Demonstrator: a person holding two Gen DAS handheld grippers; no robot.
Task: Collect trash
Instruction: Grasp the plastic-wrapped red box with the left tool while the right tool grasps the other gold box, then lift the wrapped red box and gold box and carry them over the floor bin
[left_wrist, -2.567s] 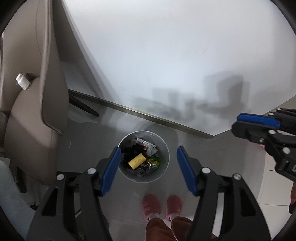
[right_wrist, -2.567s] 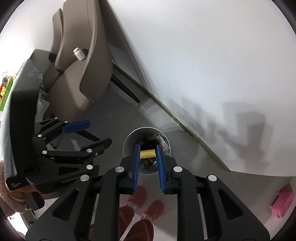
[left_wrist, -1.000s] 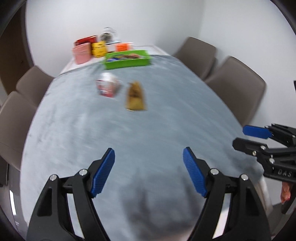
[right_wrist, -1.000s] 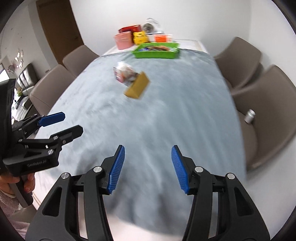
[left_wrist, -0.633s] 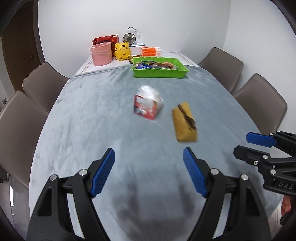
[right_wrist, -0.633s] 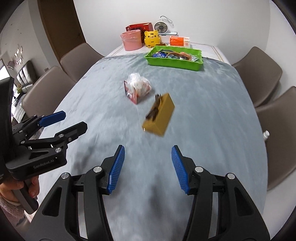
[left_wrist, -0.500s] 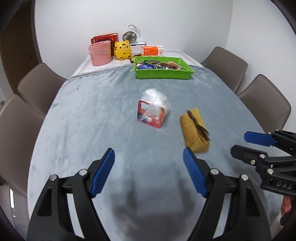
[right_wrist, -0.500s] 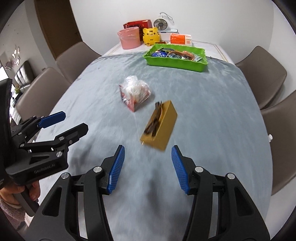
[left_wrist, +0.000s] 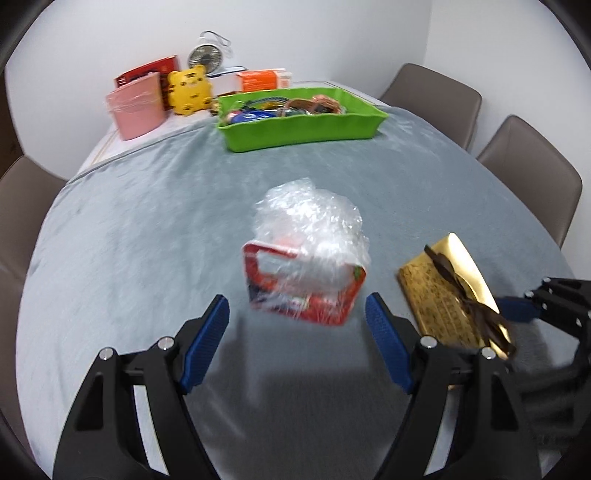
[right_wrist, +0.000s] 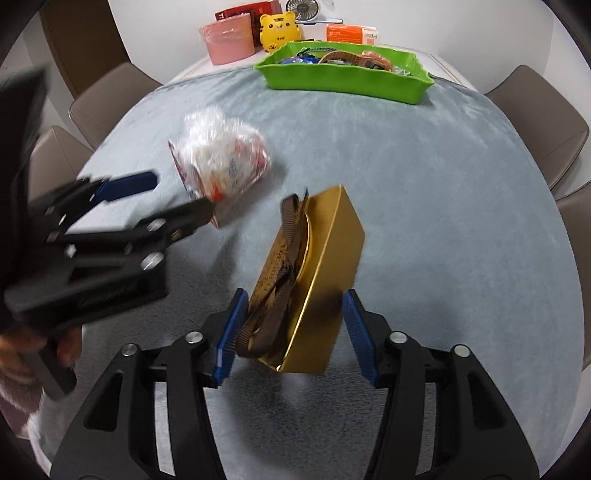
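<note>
Centrally on the grey-covered worktop (left_wrist: 122, 236) lie two pieces of trash: a red carton wrapped in crinkled clear plastic (left_wrist: 306, 258) and, just beside it, a gold box (right_wrist: 314, 280) with a brown ribbon (right_wrist: 280, 273) across its top. Print on the carton is too blurred to read, and the dark pattern on the gold box cannot be made out either.

Framing the carton, the left gripper (left_wrist: 297, 343) holds its blue fingers (left_wrist: 205, 341) wide apart with nothing between them. Around the near end of the gold box, the right gripper (right_wrist: 291, 330) has its fingers opening; the box sits between them, unpressed (the ribbon side looks very close to one pad).

Farther back stand a green tray (left_wrist: 303, 127) of mixed items, a pink container (left_wrist: 135, 109), a yellow tiger figure (left_wrist: 188, 90), a small fan (left_wrist: 205, 55) and an orange packet (left_wrist: 262, 79) with unreadable lettering. Brown chairs (left_wrist: 528, 173) ring the worktop, partly cut off.
</note>
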